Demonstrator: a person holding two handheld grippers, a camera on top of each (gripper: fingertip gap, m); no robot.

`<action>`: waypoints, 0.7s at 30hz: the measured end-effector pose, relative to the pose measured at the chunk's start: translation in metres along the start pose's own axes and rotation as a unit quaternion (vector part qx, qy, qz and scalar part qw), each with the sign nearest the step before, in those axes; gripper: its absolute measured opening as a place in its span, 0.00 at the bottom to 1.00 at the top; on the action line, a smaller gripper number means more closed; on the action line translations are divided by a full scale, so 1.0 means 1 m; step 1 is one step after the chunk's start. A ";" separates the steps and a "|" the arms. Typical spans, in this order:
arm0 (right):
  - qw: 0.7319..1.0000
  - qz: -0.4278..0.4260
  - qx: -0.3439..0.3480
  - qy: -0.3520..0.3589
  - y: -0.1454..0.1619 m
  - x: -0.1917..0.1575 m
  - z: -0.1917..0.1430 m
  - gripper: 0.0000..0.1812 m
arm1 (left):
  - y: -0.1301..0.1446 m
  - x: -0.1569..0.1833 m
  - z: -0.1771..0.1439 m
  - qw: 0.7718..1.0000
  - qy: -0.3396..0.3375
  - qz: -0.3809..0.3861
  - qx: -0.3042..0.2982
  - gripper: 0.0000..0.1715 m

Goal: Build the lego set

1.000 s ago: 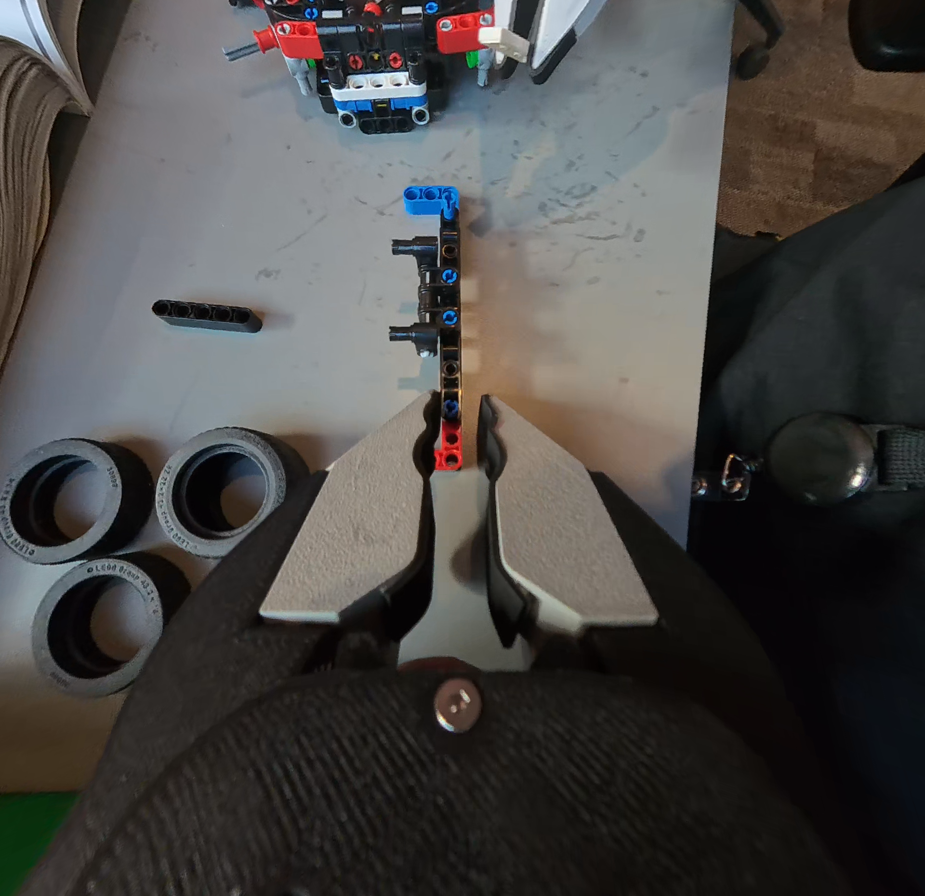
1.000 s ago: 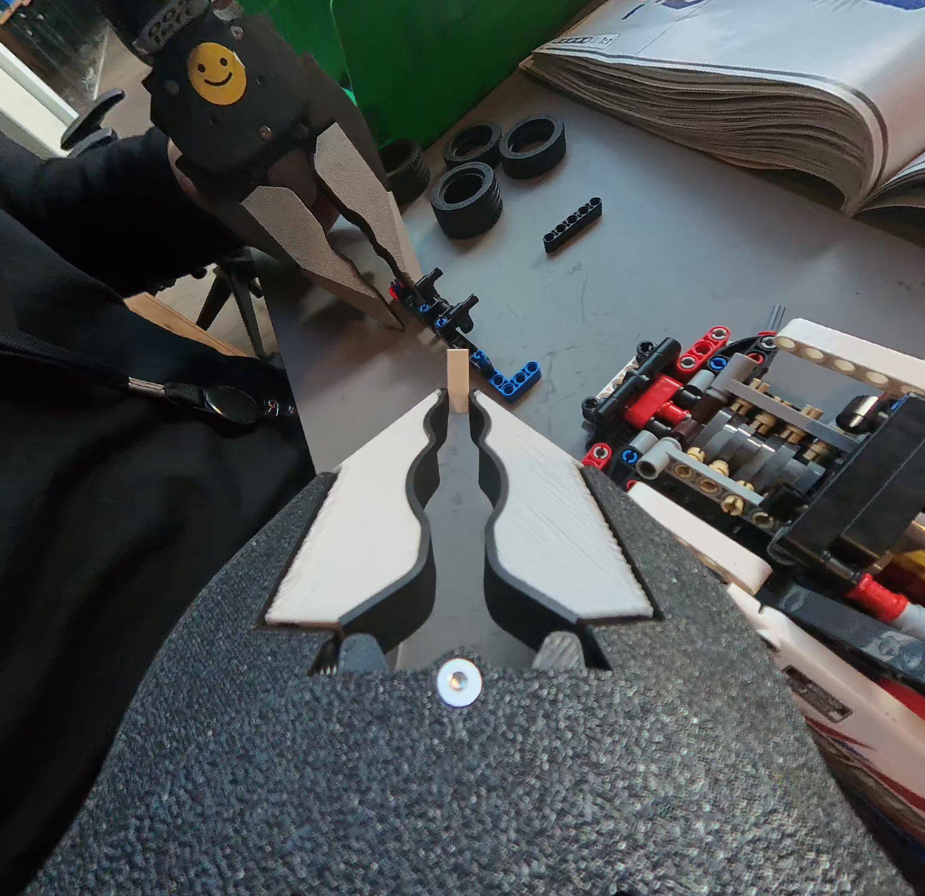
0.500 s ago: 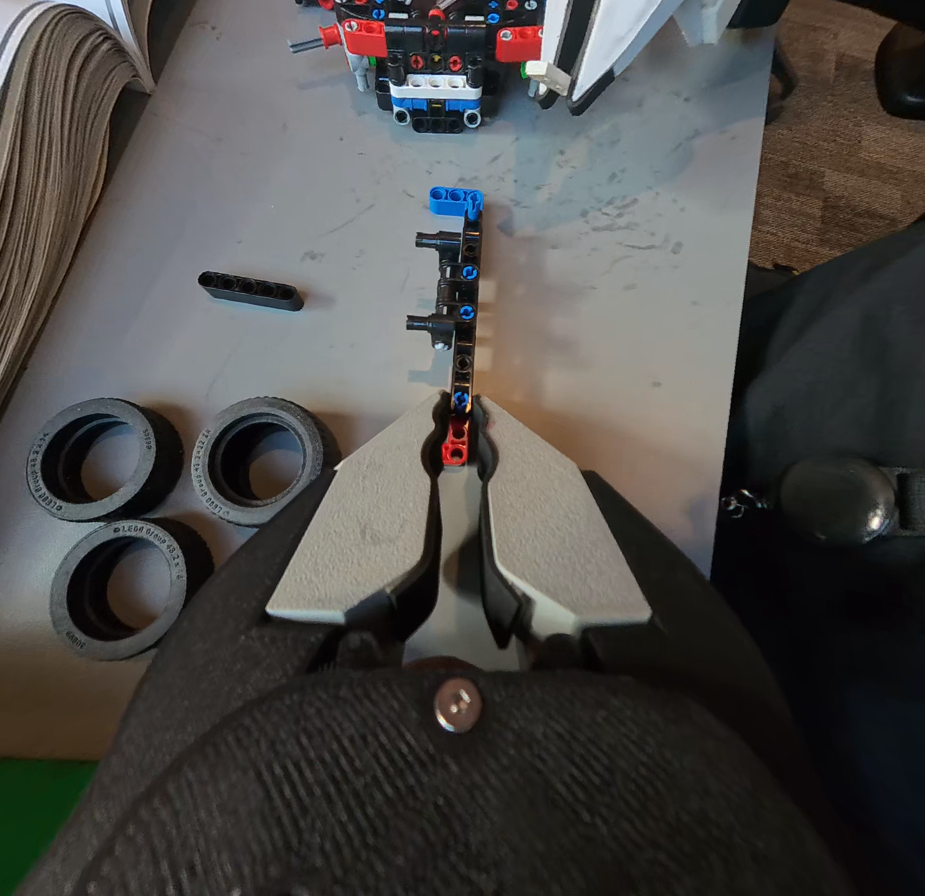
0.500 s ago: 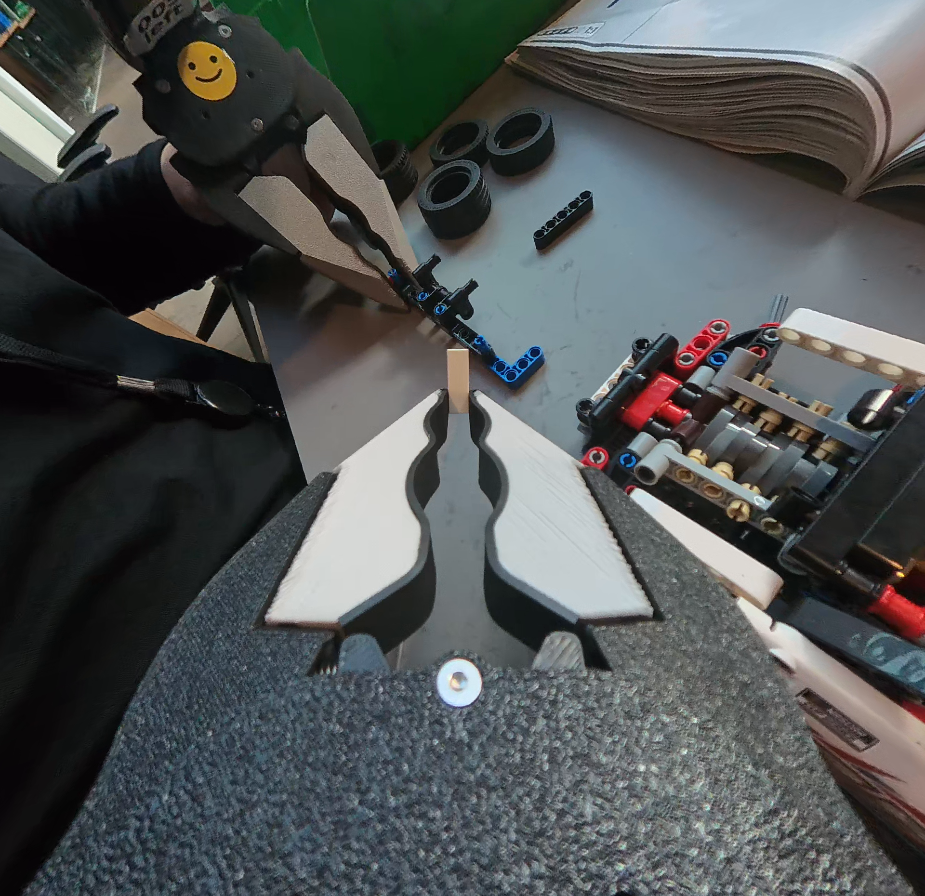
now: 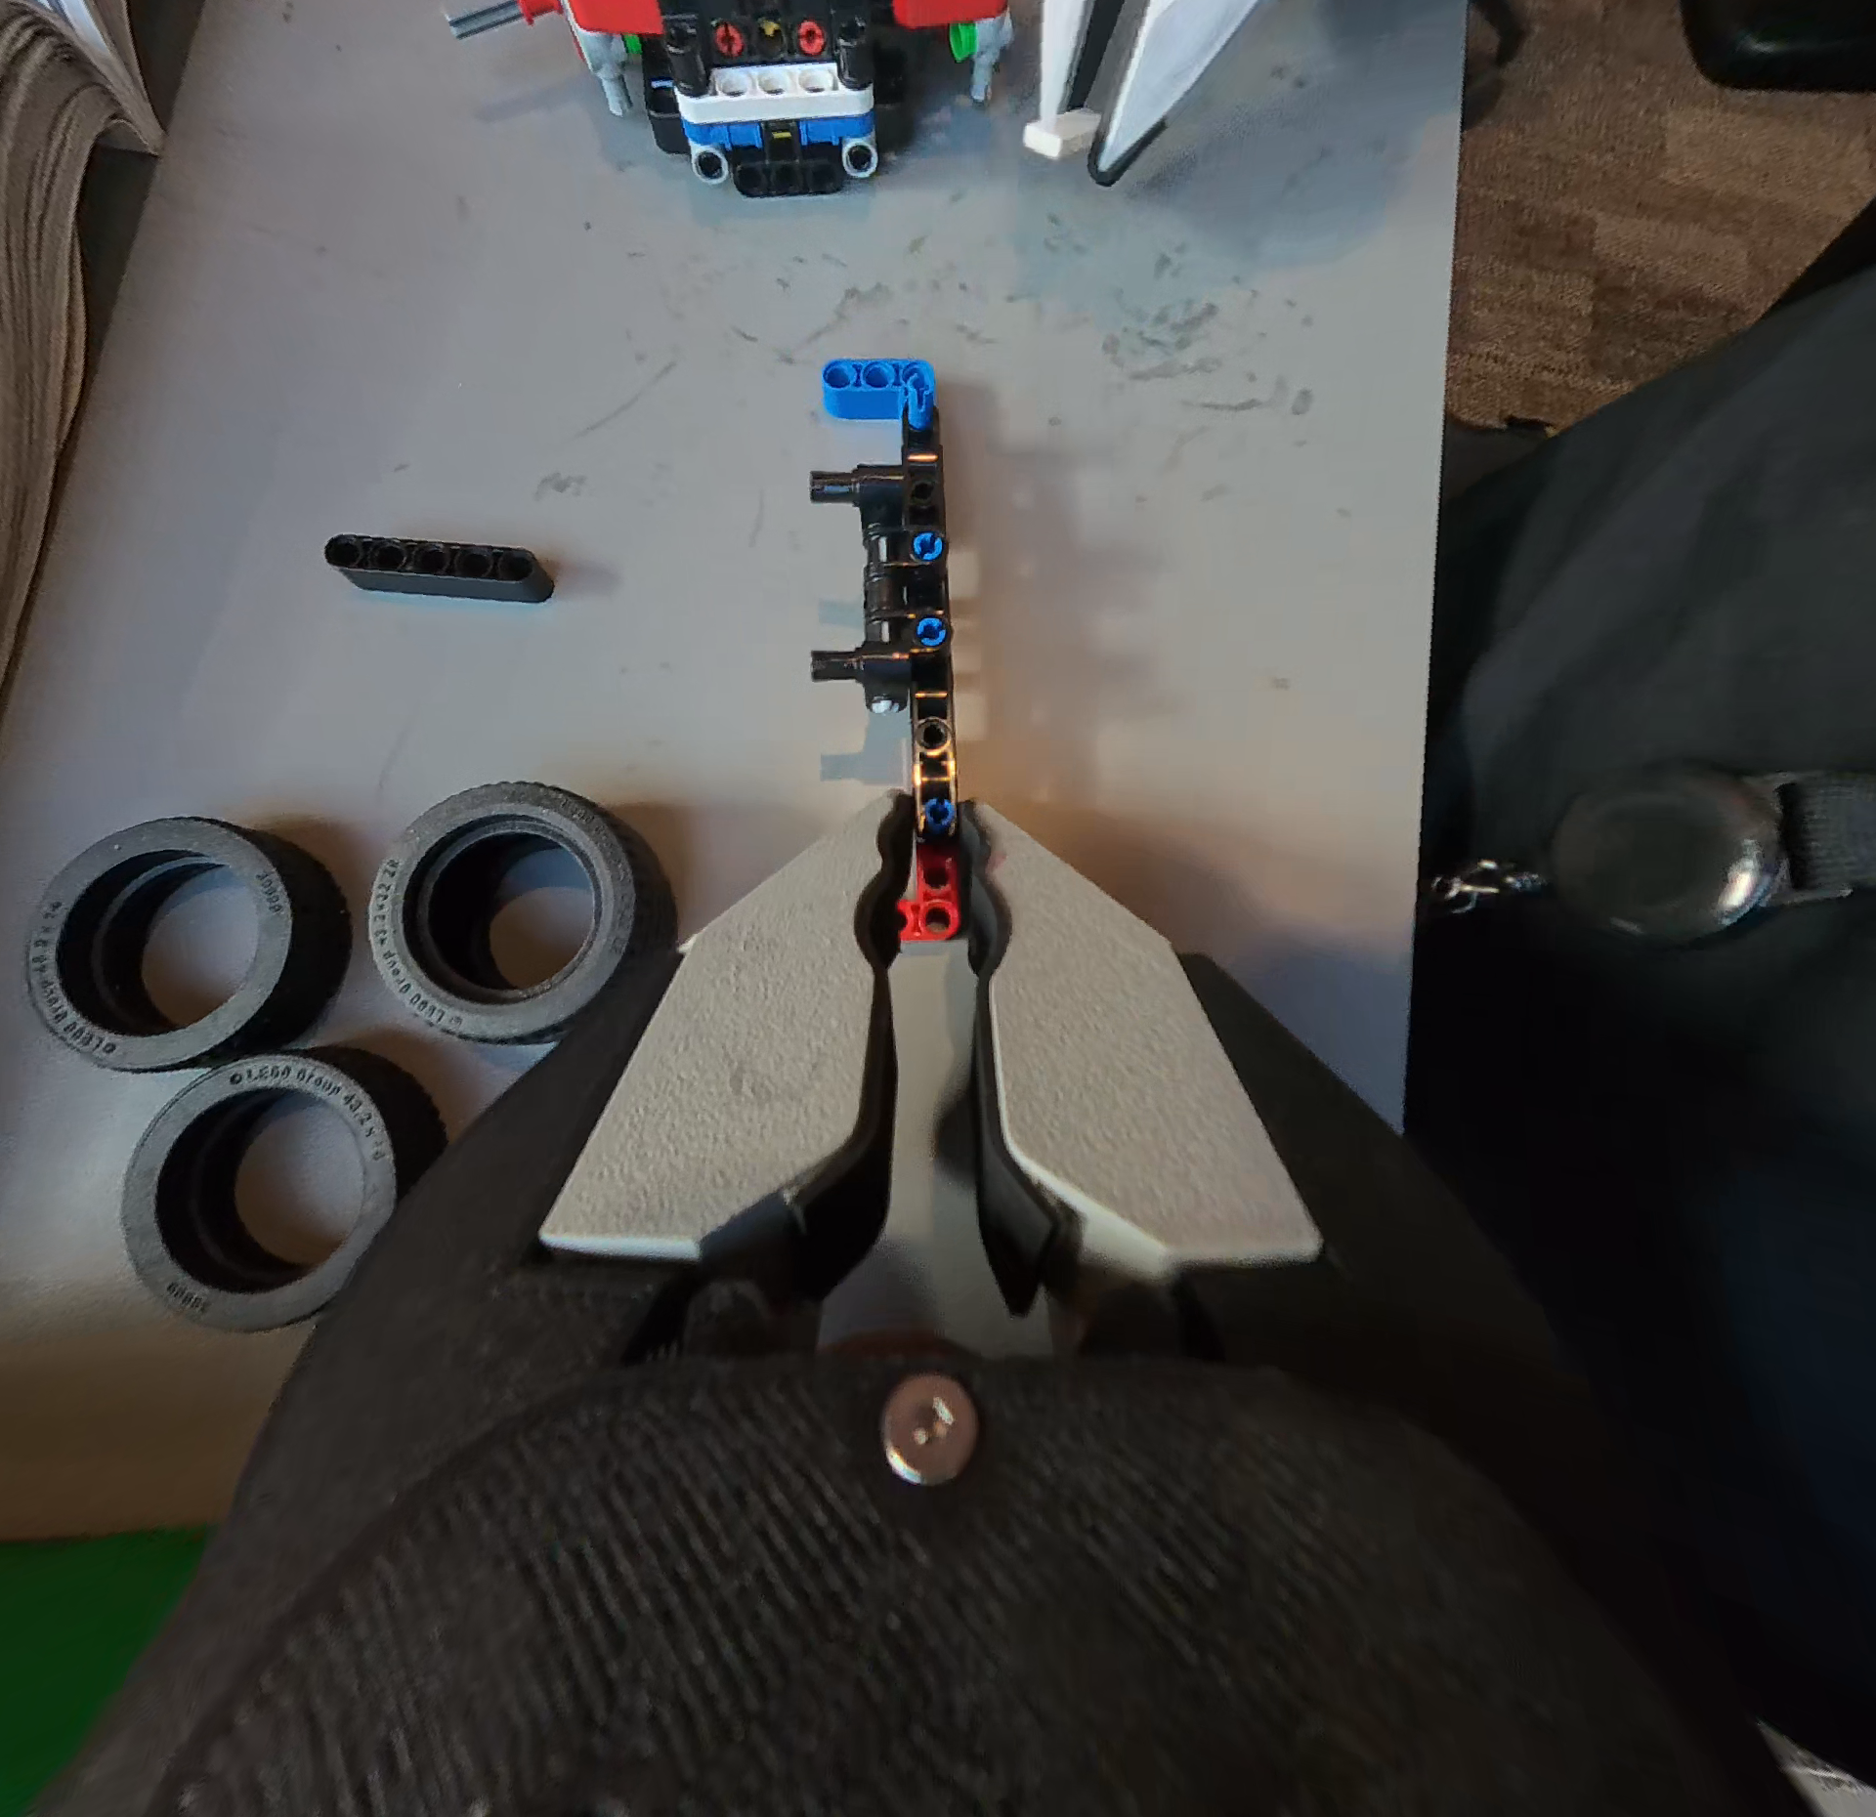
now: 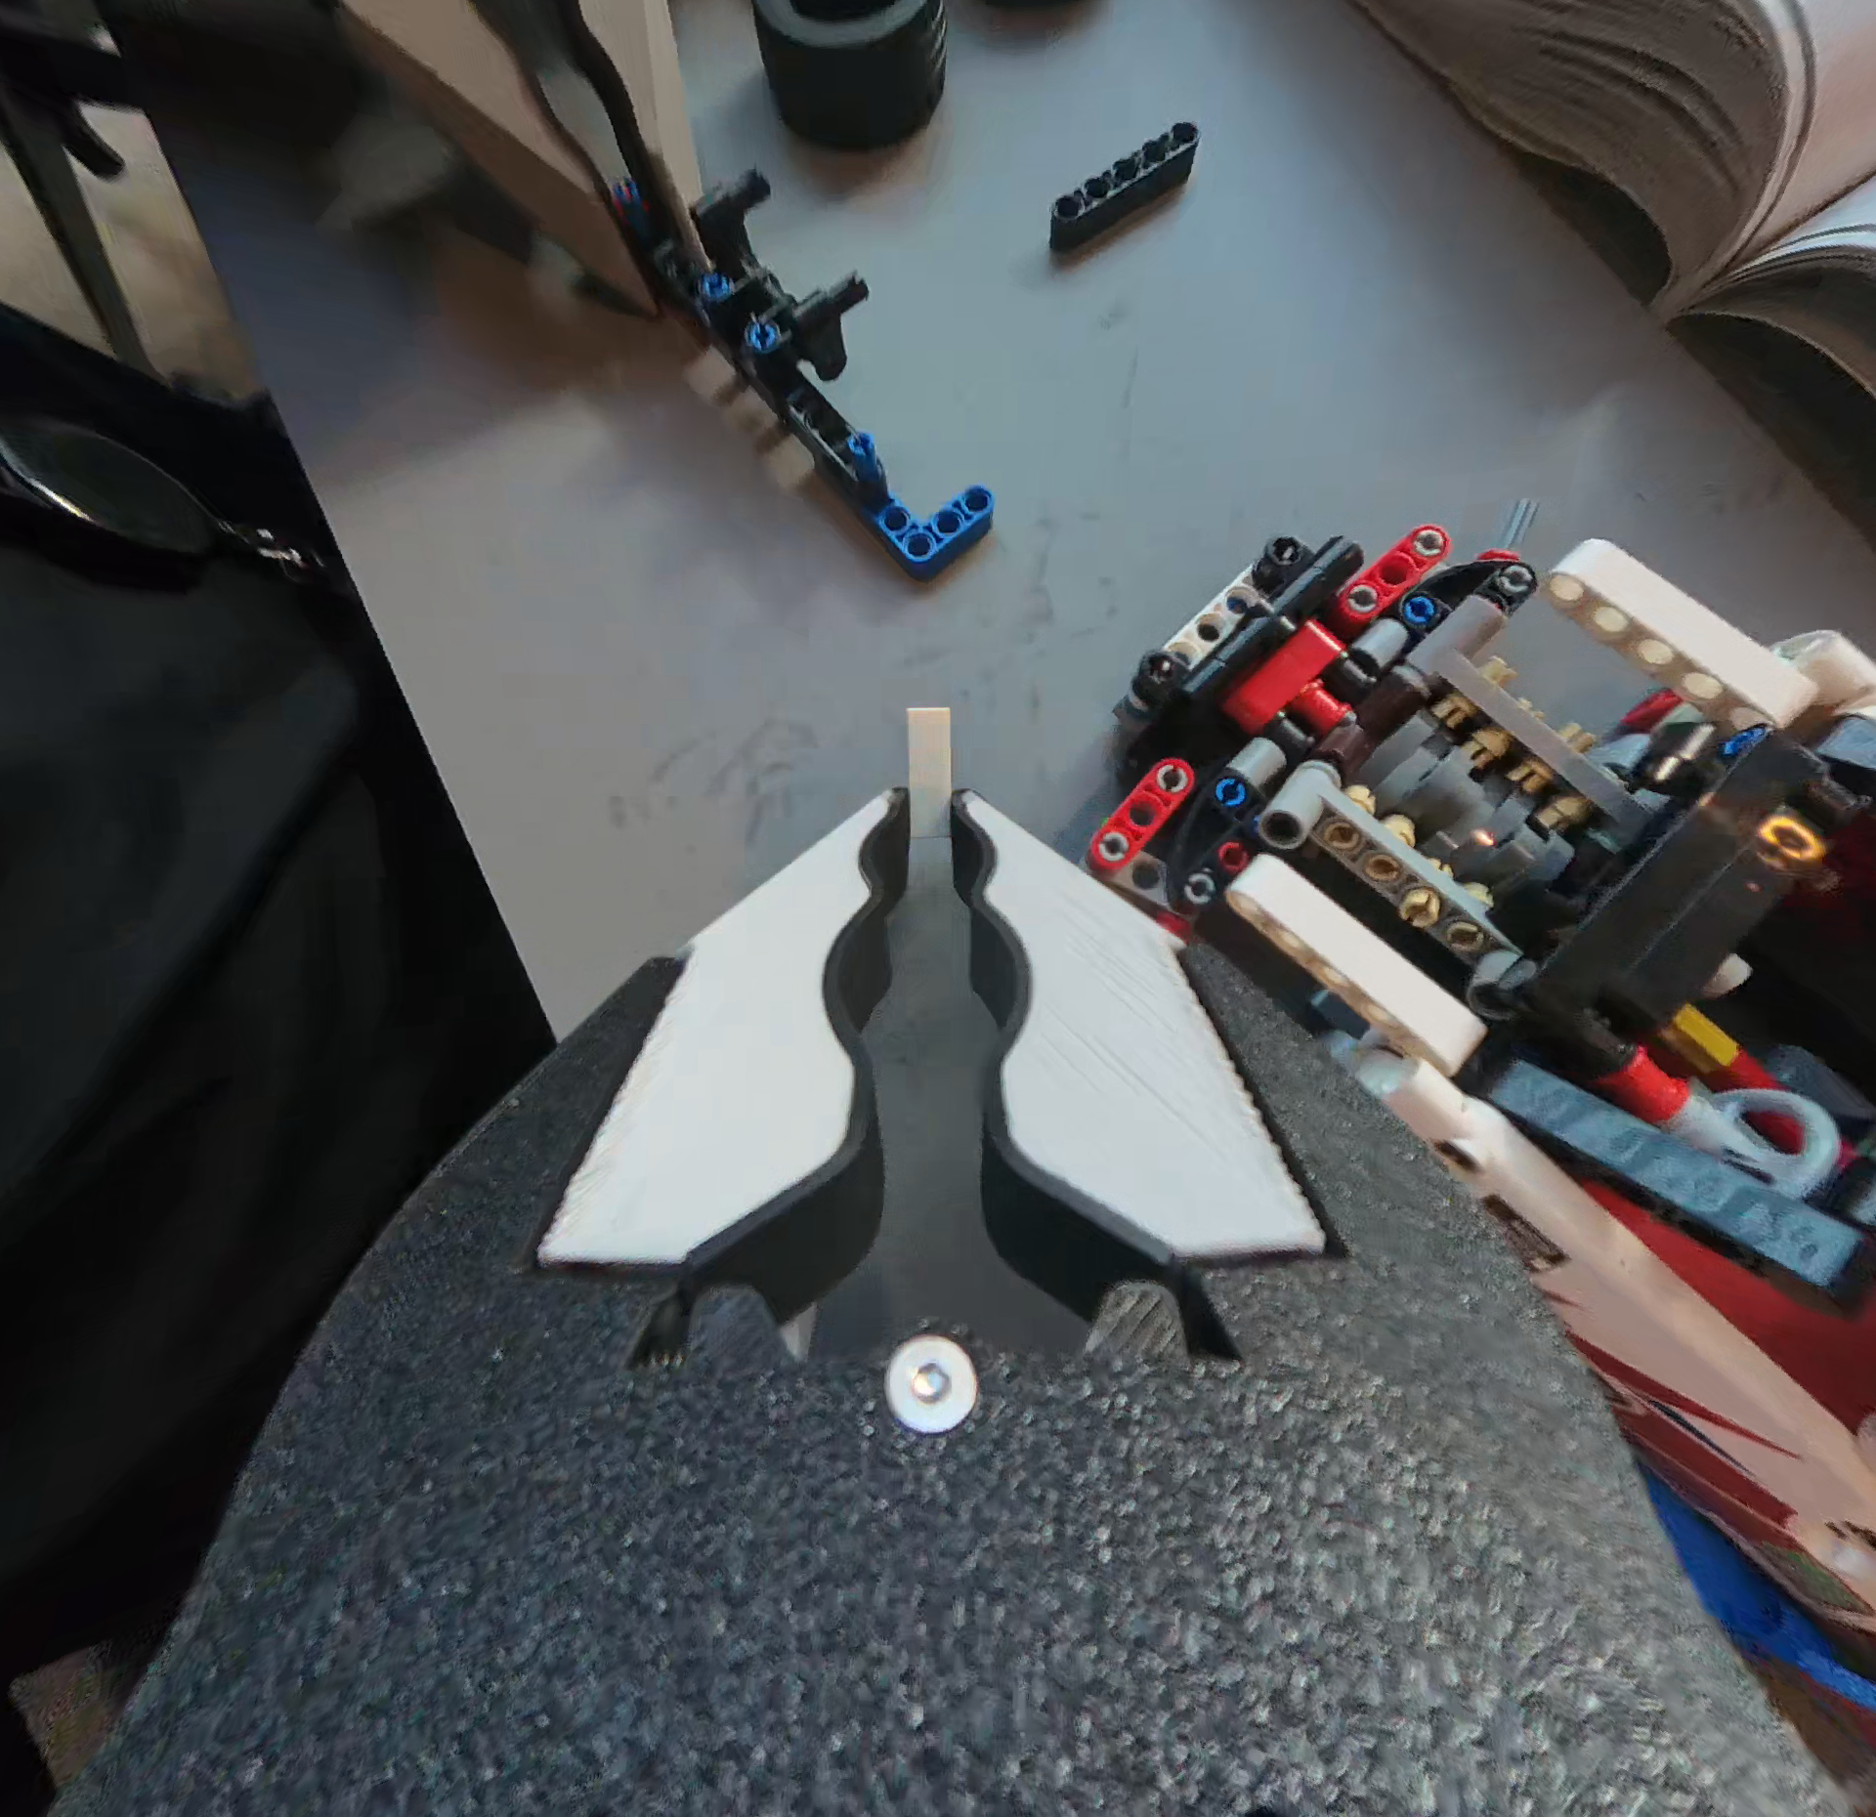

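Note:
My left gripper (image 5: 932, 822) is shut on the red near end of a long black beam assembly (image 5: 926, 591) with blue pins, black side connectors and a blue L-piece at its far end. The assembly lies along the grey table (image 5: 609, 347), pointing at the car model (image 5: 782, 53). My right gripper (image 6: 929, 804) is shut on a small tan pin (image 6: 929, 753) and hovers over the table beside the car model (image 6: 1472, 804). The assembly (image 6: 802, 388) and the left gripper's fingers (image 6: 568, 73) show ahead in the right wrist view.
A loose black beam (image 5: 439, 569) lies left of the assembly. Three black tyres (image 5: 513, 911) sit at the near left. An open instruction book (image 6: 1573, 94) lies along one side. The table edge and a person's dark clothing (image 5: 1645, 956) are to the right. Some 15 cm of space lies between my two pairs of fingers.
My left gripper closed on the red end of the assembly. My right gripper, still holding the tan pin, moved forward and lower toward the assembly and the car model.

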State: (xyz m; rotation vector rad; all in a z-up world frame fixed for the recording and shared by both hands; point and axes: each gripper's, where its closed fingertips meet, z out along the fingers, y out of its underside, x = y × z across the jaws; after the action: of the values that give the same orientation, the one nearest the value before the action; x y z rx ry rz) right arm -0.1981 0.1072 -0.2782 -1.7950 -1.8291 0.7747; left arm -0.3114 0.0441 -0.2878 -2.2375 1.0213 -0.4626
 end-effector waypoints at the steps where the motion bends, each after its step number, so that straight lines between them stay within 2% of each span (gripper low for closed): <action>1: 1.000 -0.016 -0.016 0.010 0.004 0.001 0.000 0.04 | 0.001 -0.001 -0.001 1.000 -0.002 0.001 -0.002 0.03; 4: 0.996 -0.057 -0.055 0.042 0.017 0.009 -0.002 0.04 | 0.004 -0.005 -0.004 1.000 -0.012 -0.002 -0.008 0.05; 9: 0.995 -0.066 -0.063 0.041 0.023 0.010 -0.006 0.04 | 0.008 -0.016 -0.008 0.998 -0.050 -0.024 0.004 0.10; 15: 0.988 -0.124 -0.081 0.041 0.024 0.005 -0.007 0.04 | 0.008 -0.018 -0.009 0.997 -0.067 -0.032 0.016 0.13; 21: 0.983 -0.149 -0.093 0.049 0.025 0.009 -0.009 0.04 | 0.011 -0.013 -0.012 0.997 -0.058 -0.039 0.016 0.17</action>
State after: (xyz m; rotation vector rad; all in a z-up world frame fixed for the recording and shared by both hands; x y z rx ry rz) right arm -0.1736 0.1166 -0.2891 -1.5806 -2.0959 0.4063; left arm -0.3326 0.0441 -0.2866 -2.2547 0.8641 -0.3749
